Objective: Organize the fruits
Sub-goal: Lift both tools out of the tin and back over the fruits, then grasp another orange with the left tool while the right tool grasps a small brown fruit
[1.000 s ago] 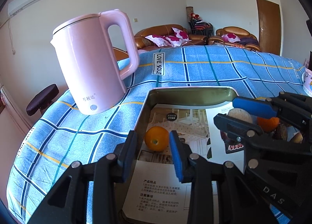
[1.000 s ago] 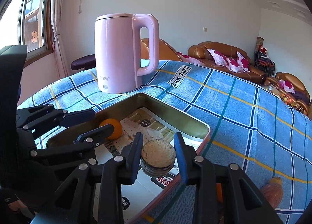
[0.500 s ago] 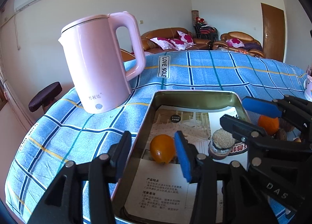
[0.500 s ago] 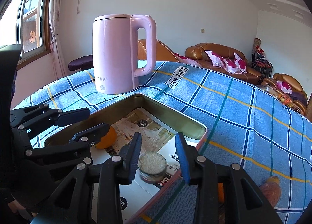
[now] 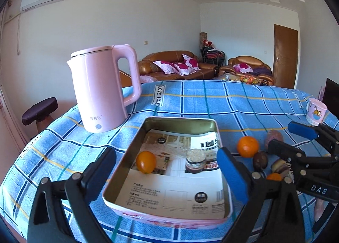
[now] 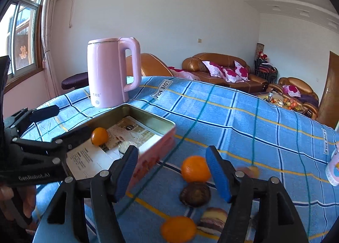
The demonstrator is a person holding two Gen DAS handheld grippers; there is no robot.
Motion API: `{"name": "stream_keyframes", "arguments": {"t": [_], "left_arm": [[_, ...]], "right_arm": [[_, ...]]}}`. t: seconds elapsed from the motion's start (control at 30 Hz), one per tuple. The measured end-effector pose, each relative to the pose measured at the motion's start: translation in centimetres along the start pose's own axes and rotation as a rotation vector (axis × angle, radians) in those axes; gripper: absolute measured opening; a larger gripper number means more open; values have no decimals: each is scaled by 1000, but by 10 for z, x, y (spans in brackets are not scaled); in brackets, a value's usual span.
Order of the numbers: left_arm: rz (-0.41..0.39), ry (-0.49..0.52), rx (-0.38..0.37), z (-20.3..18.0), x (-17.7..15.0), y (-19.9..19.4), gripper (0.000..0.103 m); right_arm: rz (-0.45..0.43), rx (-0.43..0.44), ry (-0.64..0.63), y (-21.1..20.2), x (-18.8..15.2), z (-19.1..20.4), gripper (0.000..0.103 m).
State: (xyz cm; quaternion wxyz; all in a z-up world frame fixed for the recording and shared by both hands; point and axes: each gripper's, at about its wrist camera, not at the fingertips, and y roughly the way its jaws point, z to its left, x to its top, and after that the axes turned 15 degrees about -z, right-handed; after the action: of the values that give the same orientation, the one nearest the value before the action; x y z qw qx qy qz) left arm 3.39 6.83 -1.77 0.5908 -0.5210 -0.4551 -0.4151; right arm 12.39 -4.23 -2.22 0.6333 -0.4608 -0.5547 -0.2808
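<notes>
A rectangular tin tray (image 5: 218, 130) (image 6: 163, 135) lined with printed paper holds an orange (image 5: 145, 162) (image 6: 99, 136) and a small cut fruit with a pale top (image 5: 196, 160). My left gripper (image 5: 167, 171) is open and empty, raised in front of the tray. My right gripper (image 6: 173, 171) is open and empty, over the fruits right of the tray. There lie an orange (image 6: 195, 169) (image 5: 247, 146), a dark passion fruit (image 6: 195, 194) (image 5: 260, 160), a second orange (image 6: 178, 230) and a cut purple fruit (image 6: 213, 215).
A pink electric kettle (image 5: 101, 88) (image 6: 112, 71) stands behind the tray on the blue checked cloth (image 5: 211, 99). A pink patterned cup (image 5: 316, 113) stands at the far right. A purplish fruit (image 5: 274, 137) lies behind the oranges. Sofas stand behind the table.
My right gripper has let go of the cut fruit, opened and moved right, out of the tray. My left gripper has opened wide and drawn back from the orange.
</notes>
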Motion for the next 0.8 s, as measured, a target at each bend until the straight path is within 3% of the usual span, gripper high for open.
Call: {"name": "stream_keyframes", "arguments": {"t": [0.33, 0.5, 0.67, 0.73, 0.8], "left_arm": [[26, 81, -120, -68, -13, -7, 98], [50, 120, -176, -95, -20, -8, 97], [101, 134, -240, -112, -26, -1, 89], [123, 138, -255, -116, -29, 4, 86], [146, 145, -271, -118, -31, 7, 82]], "right_arm": [[61, -206, 91, -51, -32, -74, 73], [95, -214, 101, -57, -49, -80, 73], [121, -206, 104, -55, -54, -80, 73], [132, -197, 101, -54, -56, -79, 71], [157, -175, 116, -50, -60, -80, 62]]}}
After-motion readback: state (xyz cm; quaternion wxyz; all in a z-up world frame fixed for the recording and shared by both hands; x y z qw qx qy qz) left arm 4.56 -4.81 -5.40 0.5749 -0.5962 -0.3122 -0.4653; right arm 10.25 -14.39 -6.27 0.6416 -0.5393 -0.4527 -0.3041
